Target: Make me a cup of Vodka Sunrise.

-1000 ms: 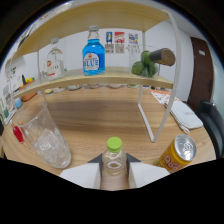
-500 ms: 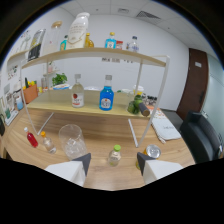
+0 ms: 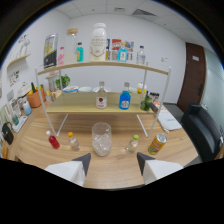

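Observation:
My gripper is open with nothing between its fingers, pulled back from the wooden table. Just beyond the fingers stands a clear glass holding ice. Right of it are a small clear bottle with a green cap and a yellow-orange can. Left of the glass stand a small red bottle and a small clear bottle with an orange cap. On the lower shelf behind are a clear bottle with a red label and a blue bottle.
A two-tier white-framed shelf rack spans the table's back, its top board carrying several bottles and cartons. Green fruit lies at the lower shelf's right end. An orange pot stands left. A black chair and brown door are right.
The gripper has drawn back and risen from the table. The green-capped bottle that stood between the fingers a second ago now stands free by the glass. More of the shelf rack shows.

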`<state>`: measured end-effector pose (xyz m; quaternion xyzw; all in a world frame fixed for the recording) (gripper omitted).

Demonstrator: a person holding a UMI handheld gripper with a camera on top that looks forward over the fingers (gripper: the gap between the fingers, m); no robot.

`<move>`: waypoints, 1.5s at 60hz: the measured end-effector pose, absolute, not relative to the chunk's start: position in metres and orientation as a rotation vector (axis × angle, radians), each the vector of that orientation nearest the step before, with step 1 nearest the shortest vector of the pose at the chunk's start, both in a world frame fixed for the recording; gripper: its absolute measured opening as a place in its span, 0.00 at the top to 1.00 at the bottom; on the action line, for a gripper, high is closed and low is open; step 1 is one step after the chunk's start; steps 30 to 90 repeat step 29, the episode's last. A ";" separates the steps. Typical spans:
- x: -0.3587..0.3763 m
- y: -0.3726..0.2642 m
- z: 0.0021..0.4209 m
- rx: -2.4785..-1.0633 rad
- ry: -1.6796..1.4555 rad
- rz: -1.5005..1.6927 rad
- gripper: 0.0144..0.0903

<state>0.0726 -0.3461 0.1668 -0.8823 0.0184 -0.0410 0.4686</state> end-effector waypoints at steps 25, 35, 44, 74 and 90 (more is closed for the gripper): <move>0.042 -0.349 0.165 -2.173 -0.004 -0.068 0.06; 0.040 -0.348 0.166 -2.172 -0.004 -0.062 0.06; 0.040 -0.348 0.166 -2.172 -0.004 -0.062 0.06; 0.040 -0.348 0.166 -2.172 -0.004 -0.062 0.06; 0.040 -0.348 0.166 -2.172 -0.004 -0.062 0.06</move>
